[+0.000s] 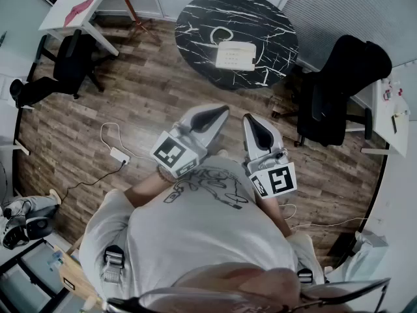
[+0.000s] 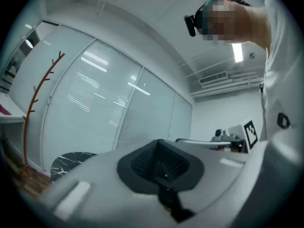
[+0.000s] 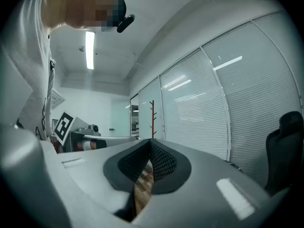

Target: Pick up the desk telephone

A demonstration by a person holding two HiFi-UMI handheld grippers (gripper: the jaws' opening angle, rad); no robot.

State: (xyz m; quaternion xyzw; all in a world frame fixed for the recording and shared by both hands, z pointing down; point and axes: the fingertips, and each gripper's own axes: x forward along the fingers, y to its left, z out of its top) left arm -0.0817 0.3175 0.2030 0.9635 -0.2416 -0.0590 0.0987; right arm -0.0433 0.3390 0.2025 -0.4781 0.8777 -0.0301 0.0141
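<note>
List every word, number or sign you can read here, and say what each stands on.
Nothing here reads as clear text.
On the left gripper and right gripper: cubes with black-and-white square patterns only, no letters.
On the shirt: a dark scrawled print, not legible.
On the desk telephone: key labels too small to read.

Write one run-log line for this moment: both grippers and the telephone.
stage: before reach | left gripper: shut, empty | right gripper: shut, empty | telephone: on round table, untouched
</note>
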